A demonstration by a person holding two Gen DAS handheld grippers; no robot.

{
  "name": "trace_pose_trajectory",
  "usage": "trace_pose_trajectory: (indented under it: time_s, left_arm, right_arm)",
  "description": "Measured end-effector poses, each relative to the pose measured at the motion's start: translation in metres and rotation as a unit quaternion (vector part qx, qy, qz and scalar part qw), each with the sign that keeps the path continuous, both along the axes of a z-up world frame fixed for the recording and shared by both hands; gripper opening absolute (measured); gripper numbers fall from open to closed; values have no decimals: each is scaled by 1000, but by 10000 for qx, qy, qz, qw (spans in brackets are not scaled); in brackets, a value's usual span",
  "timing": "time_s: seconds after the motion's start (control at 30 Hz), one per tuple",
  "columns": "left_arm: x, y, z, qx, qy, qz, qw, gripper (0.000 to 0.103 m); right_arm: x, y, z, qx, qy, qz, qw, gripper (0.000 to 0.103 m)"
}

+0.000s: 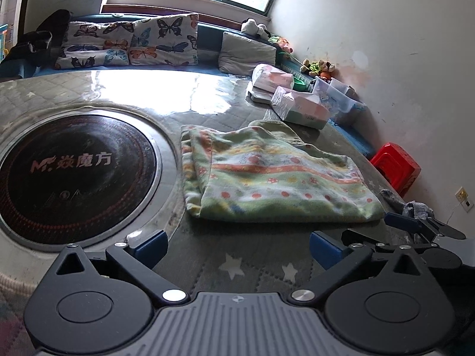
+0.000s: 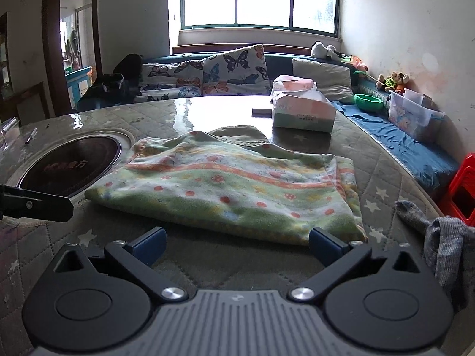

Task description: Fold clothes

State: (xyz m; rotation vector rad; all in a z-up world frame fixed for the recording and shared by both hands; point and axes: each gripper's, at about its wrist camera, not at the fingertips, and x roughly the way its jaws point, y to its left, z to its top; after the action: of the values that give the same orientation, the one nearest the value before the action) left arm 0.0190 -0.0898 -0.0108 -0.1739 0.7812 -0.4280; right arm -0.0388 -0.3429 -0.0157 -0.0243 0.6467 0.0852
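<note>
Left wrist view: left claw [image 1: 237, 249] sits released, blue pads spread wide above the quilted desk [image 1: 207, 267], holding nothing. Just beyond lies the folded green patterned garment [image 1: 273, 178], beside the round induction cooktop [image 1: 74, 172]. Right wrist view: right claw [image 2: 237, 244] is likewise released and empty, with the garment [image 2: 231, 190] flat ahead. Tissue box [image 2: 302, 112] stands behind; grey sock [image 2: 439, 237] lies at right.
</note>
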Motion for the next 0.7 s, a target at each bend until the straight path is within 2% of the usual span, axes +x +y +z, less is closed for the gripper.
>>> trace_pose_trajectory:
  time_s: [0.27,0.37,0.7]
  left_arm:
    - [-16,0,4,181,-311,45,9993,103]
    - [-21,1,5,101,-346,-58,9993,103]
    - [-37,-7,5,355,-407,-107,9985,103]
  right_arm:
    - [-13,5,1,-6,-84,-49,10000,103]
    - [-19,6,3,-19,-166,-57,9998,103]
    - [-36,7,5,-25,-318,-121,9994,103]
